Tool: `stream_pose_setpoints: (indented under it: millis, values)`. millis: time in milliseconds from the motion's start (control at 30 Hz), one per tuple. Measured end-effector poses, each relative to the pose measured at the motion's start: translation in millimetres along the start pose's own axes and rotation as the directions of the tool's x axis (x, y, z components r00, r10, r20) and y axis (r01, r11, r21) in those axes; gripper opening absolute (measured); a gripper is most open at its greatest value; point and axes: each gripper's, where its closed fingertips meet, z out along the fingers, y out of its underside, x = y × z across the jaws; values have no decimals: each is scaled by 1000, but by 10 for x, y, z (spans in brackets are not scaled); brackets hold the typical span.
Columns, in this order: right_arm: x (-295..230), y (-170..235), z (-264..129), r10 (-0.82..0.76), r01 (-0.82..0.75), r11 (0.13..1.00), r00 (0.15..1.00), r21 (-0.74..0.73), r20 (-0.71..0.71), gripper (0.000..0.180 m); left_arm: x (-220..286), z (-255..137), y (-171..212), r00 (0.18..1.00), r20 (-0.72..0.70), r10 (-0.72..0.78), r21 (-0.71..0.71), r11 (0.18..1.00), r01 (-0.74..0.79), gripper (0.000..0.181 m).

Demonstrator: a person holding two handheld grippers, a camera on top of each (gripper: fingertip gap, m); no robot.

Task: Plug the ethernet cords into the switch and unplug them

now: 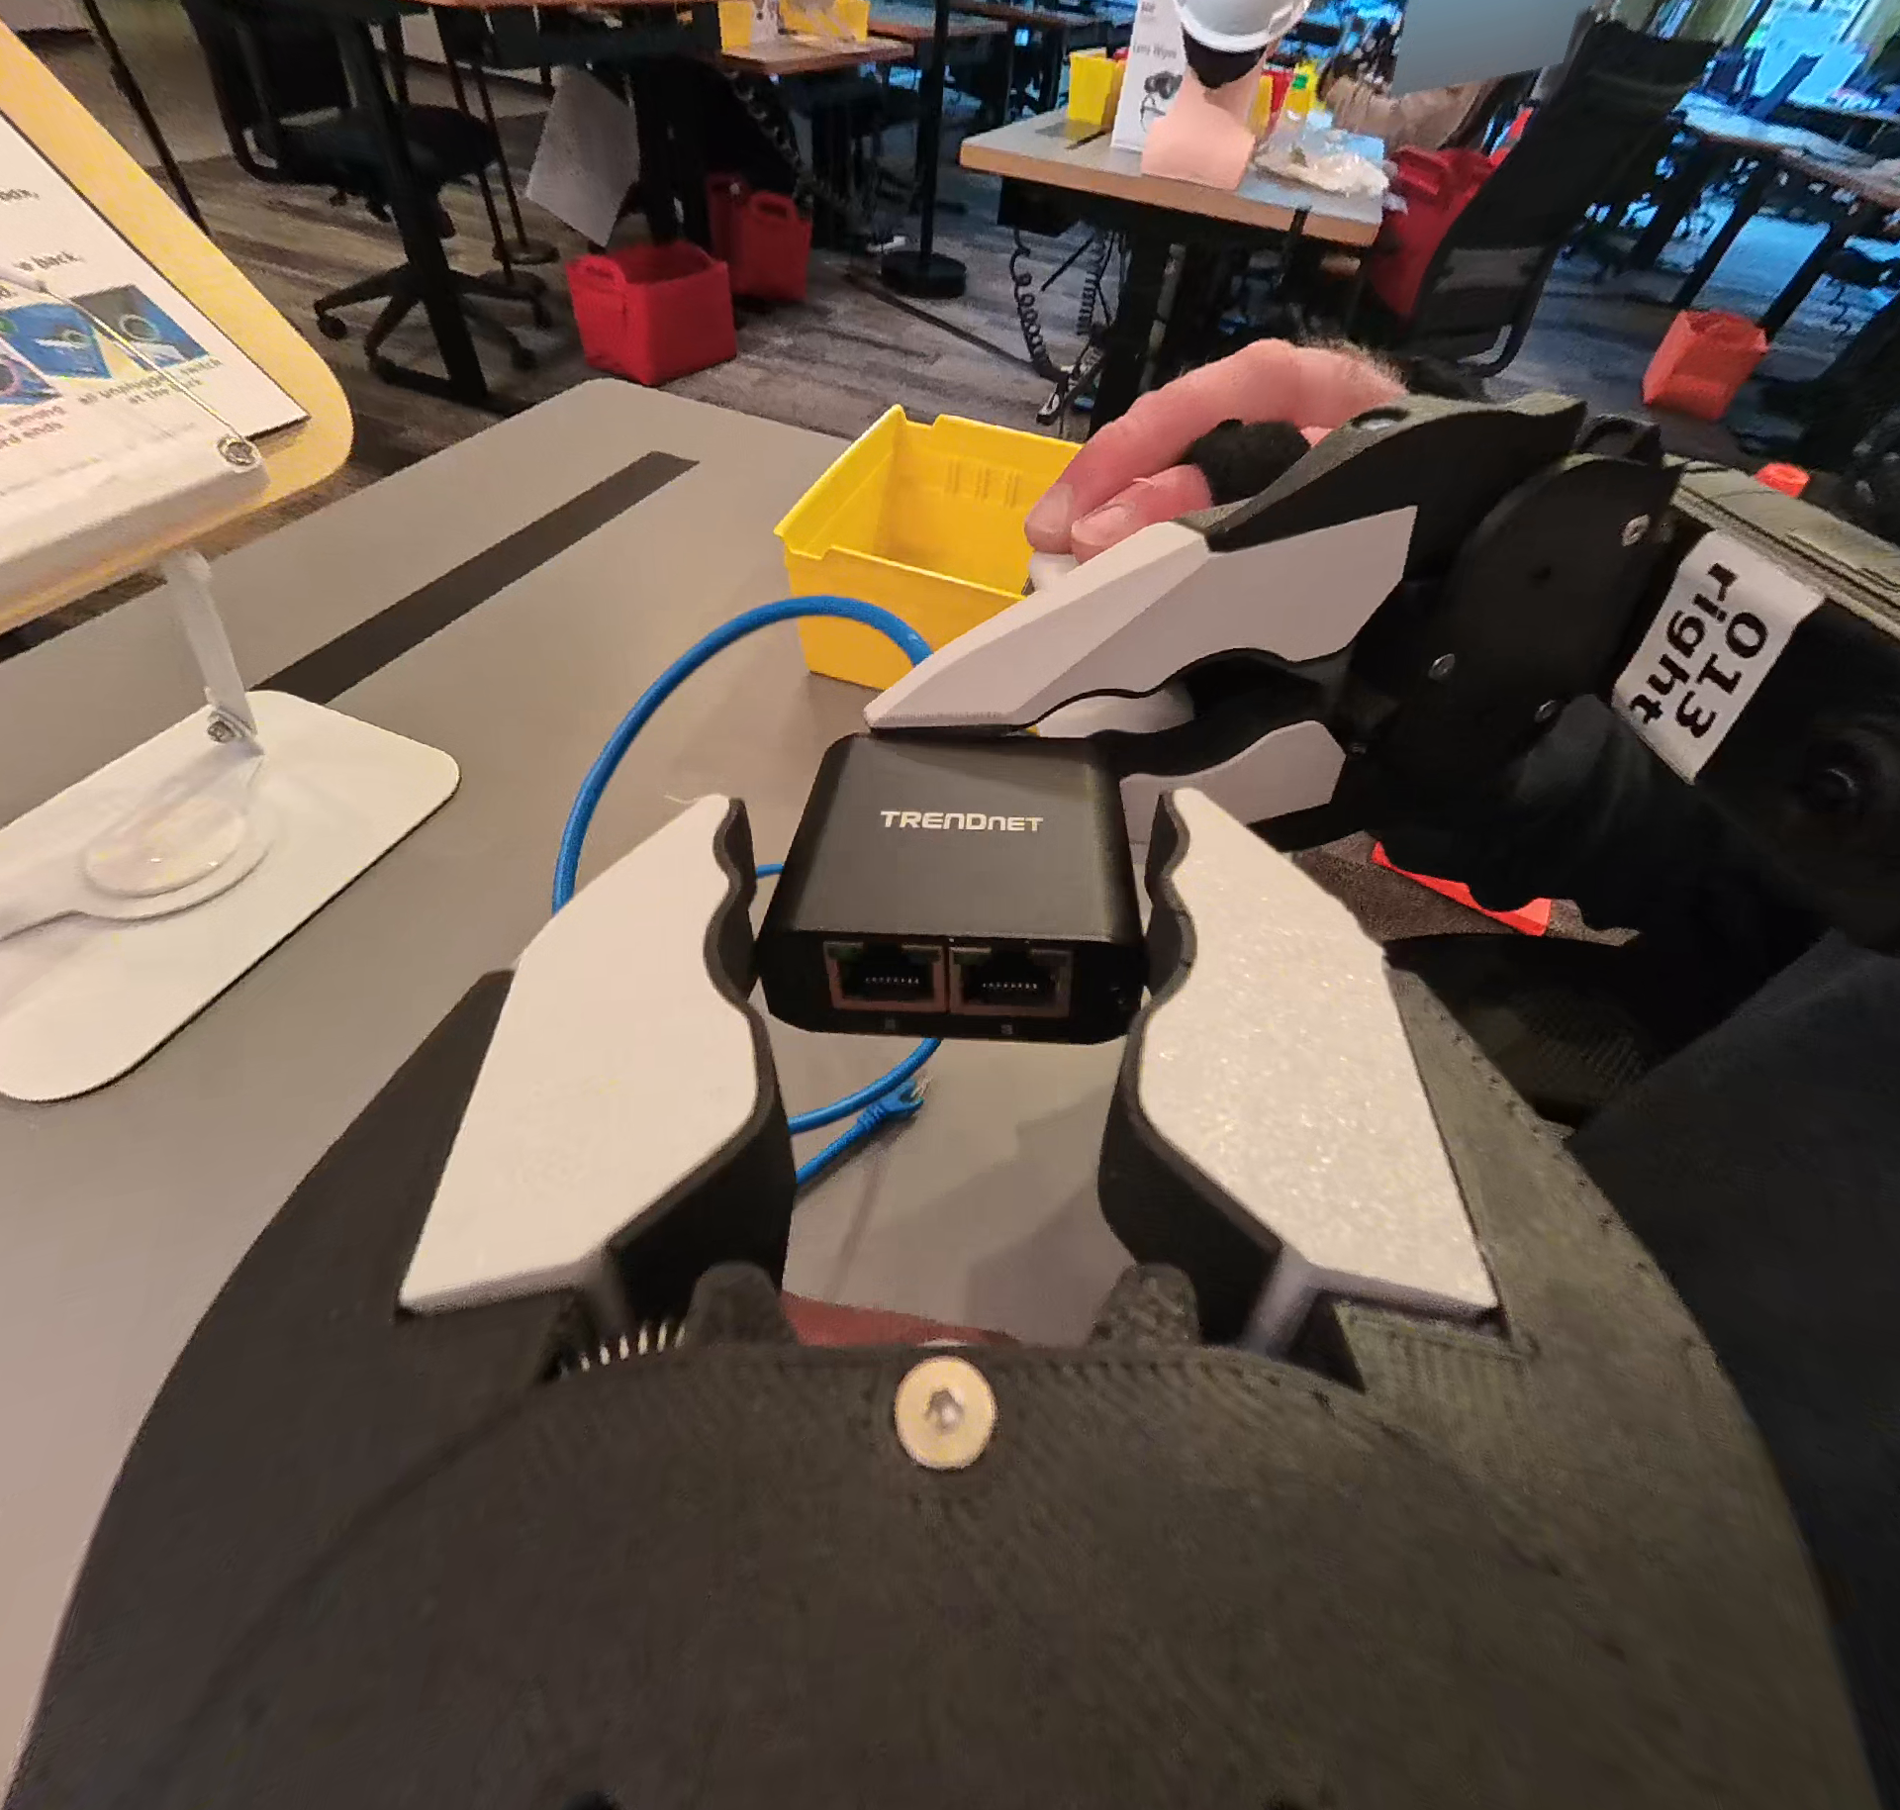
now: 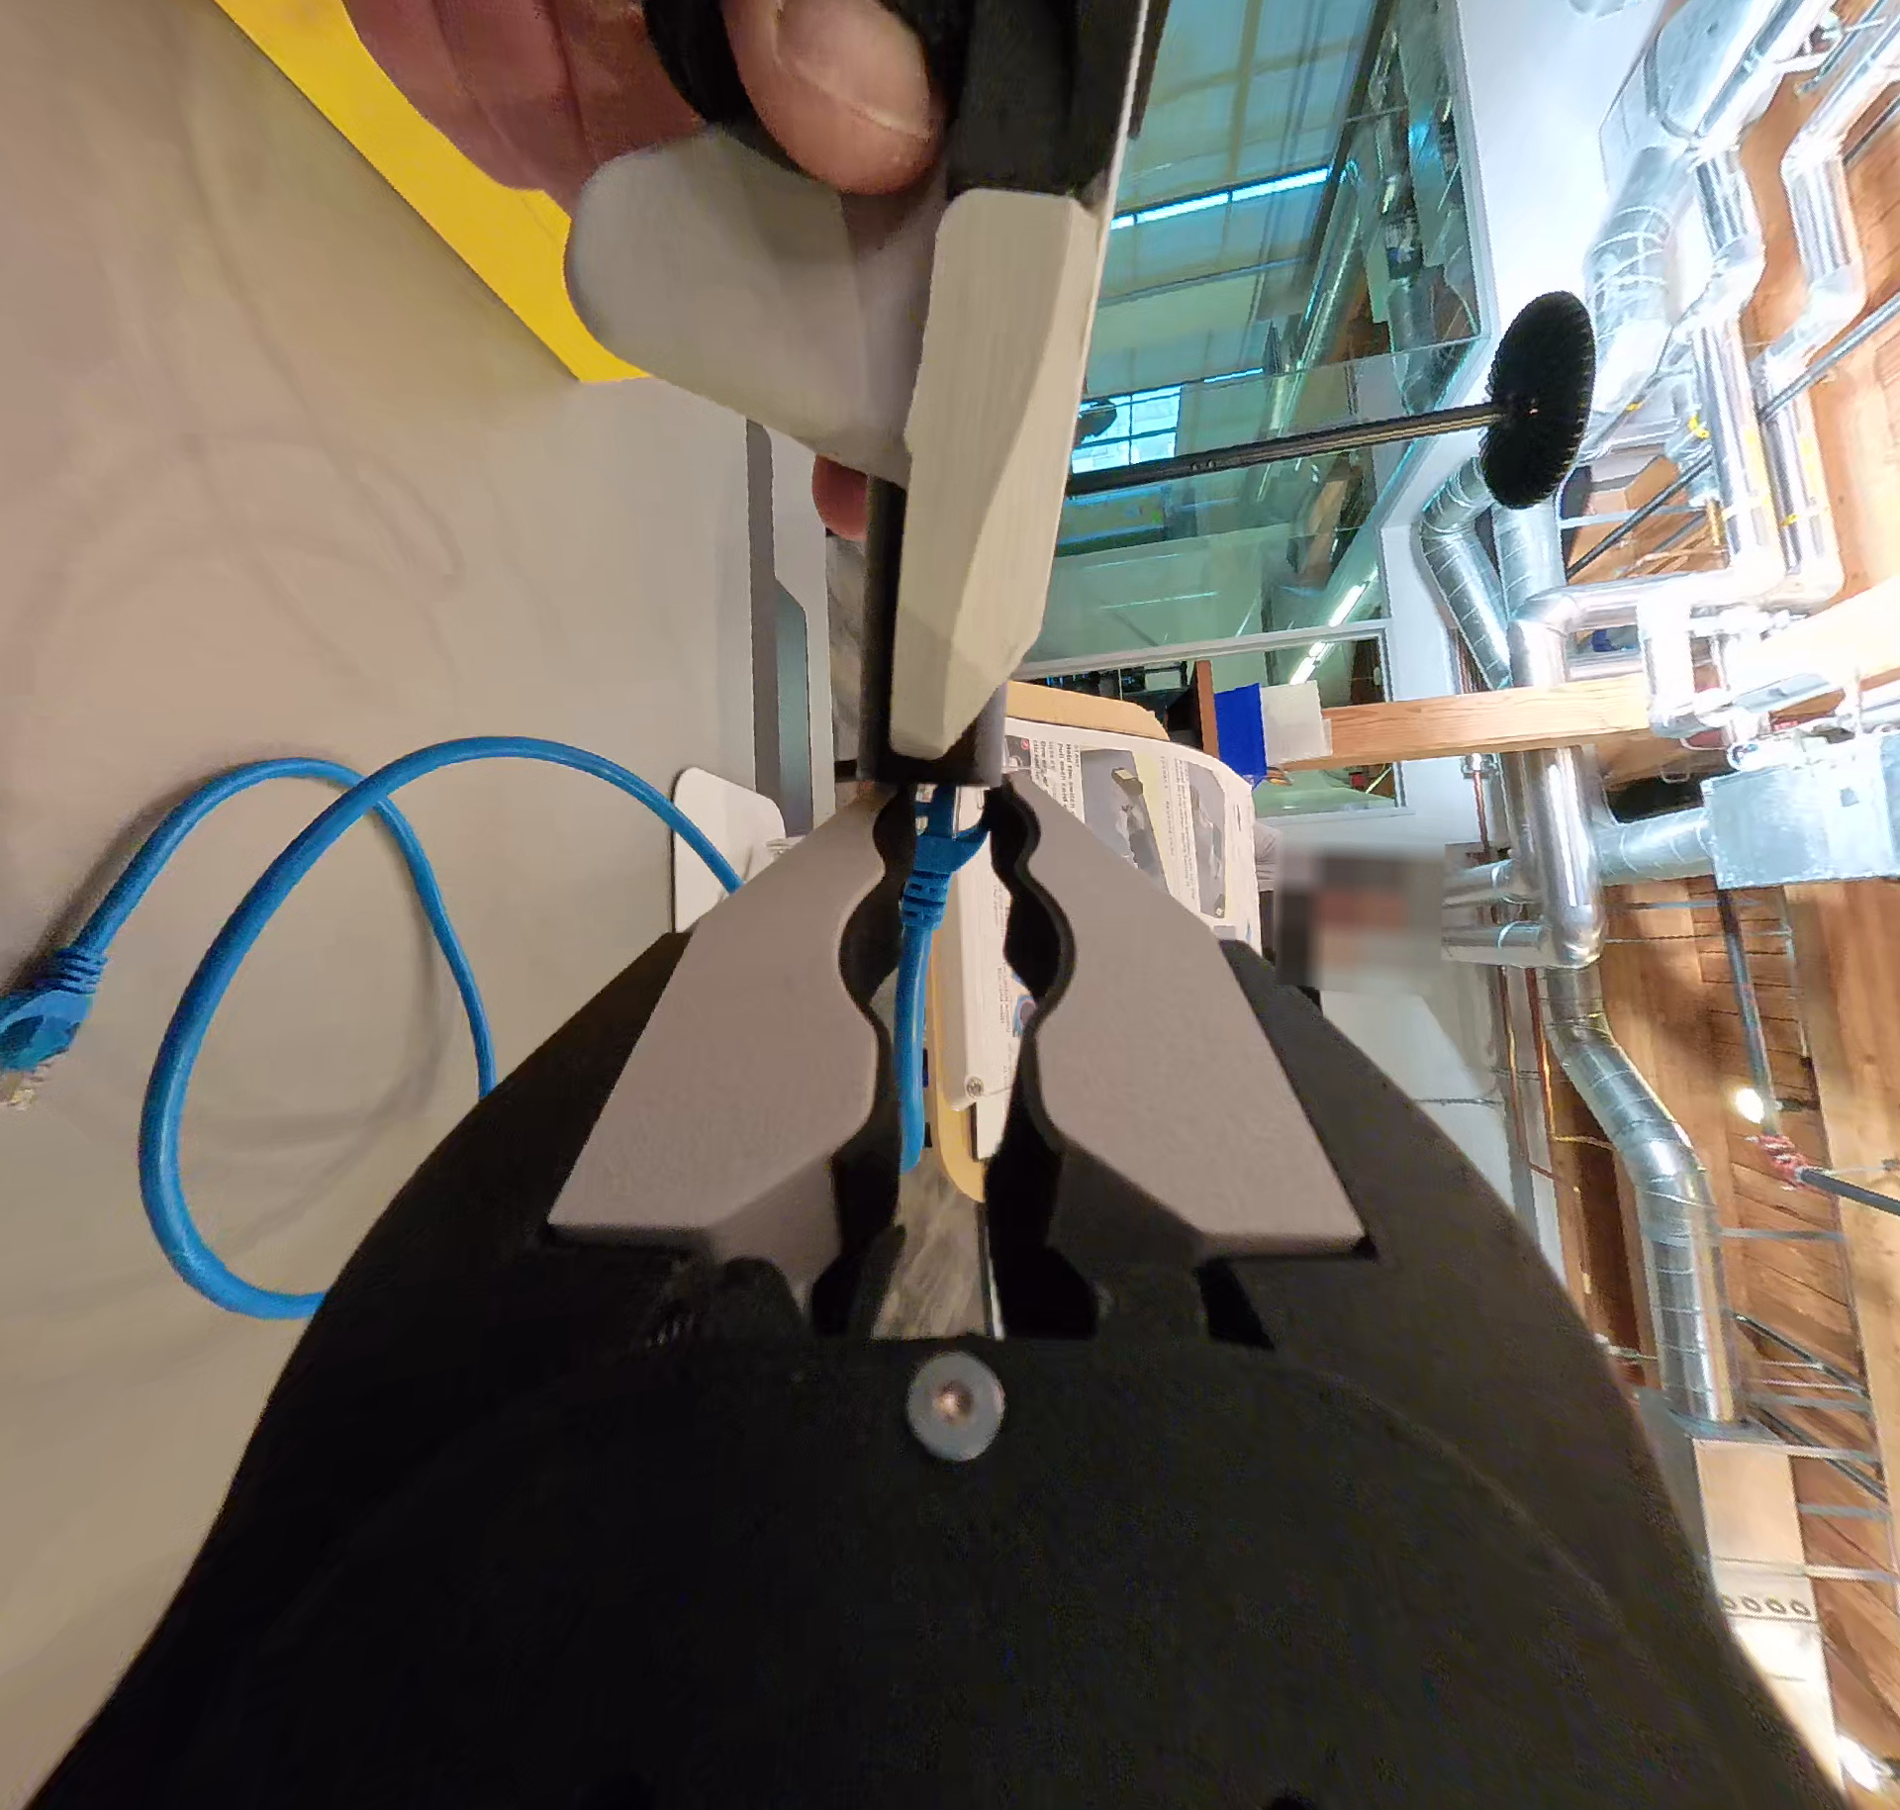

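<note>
A black switch is held between my left gripper's fingers, lifted off the grey table. Its two near ports face the camera and are empty. My right gripper meets the switch's far end. In the right wrist view my right gripper is shut on a blue ethernet plug, pressed against the switch's end; how deep it sits is hidden. The blue cord loops on the table, its other plug lying loose, also in the right wrist view.
A yellow bin stands just behind the switch. A white stand with an instruction sheet is at the left. A person's hand works the right gripper. Desks, chairs and red bins stand beyond the table edge. Less than 4 cm separates the two grippers' tips.
</note>
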Motion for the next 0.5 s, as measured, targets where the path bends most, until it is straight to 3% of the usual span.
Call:
stream_pose_setpoints:
  millis: [167,500]
  values:
    - [-11,10,-8,9,-9,1000,1000,-6,-9,10,-5,-4,46,1000,-3,-28,-24,999,28,78]
    - [-23,18,-4,29,-28,999,1000,14,-7,11,-3,-10,26,1000,4,-5,29,1000,5,70]
